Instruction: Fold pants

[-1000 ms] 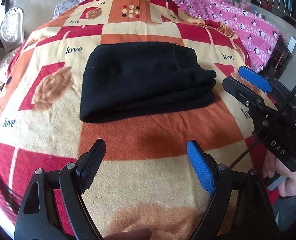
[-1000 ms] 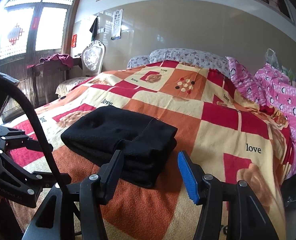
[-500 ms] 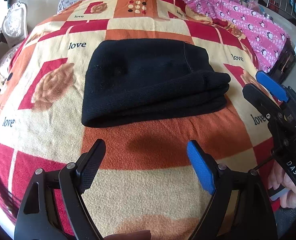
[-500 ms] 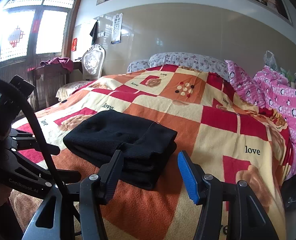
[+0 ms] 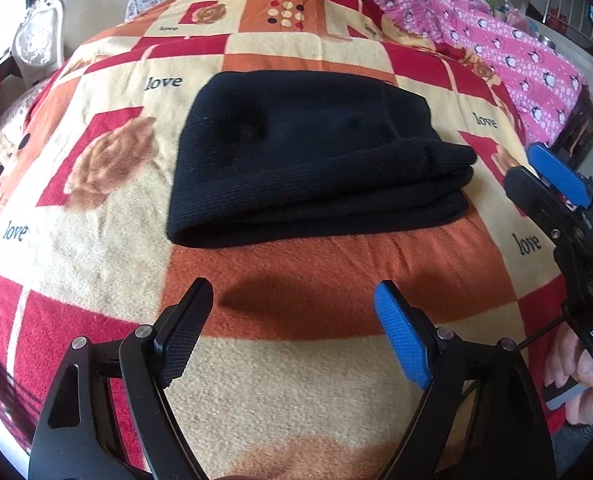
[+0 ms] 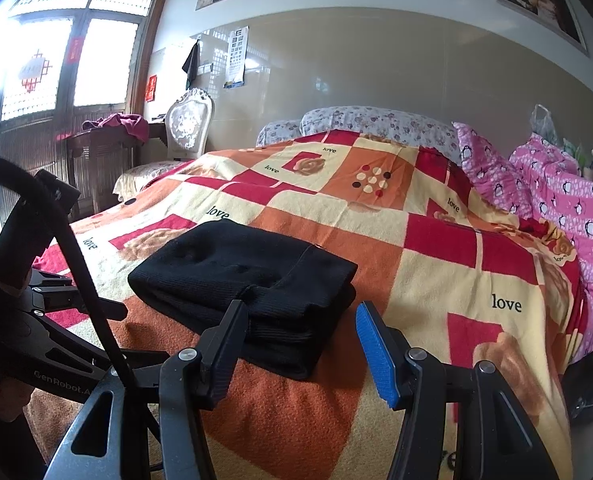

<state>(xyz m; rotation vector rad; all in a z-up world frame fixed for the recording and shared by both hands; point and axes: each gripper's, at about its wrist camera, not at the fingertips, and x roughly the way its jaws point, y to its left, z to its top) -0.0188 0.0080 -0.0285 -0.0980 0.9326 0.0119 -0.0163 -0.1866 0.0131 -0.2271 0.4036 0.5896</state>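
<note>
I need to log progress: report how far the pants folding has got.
Done: the black pants lie in a compact, layered fold on the patterned blanket. In hand: nothing; the left gripper and right gripper are both open, clear of the cloth. Left: apparently nothing, perhaps a tidy.

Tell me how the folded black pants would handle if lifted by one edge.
The black pants look like soft ribbed knit, so probably floppy. Stacked layers show at the right end, so lifting one edge would likely unfold them. On the fuzzy blanket, pushing likely bunches them.
</note>
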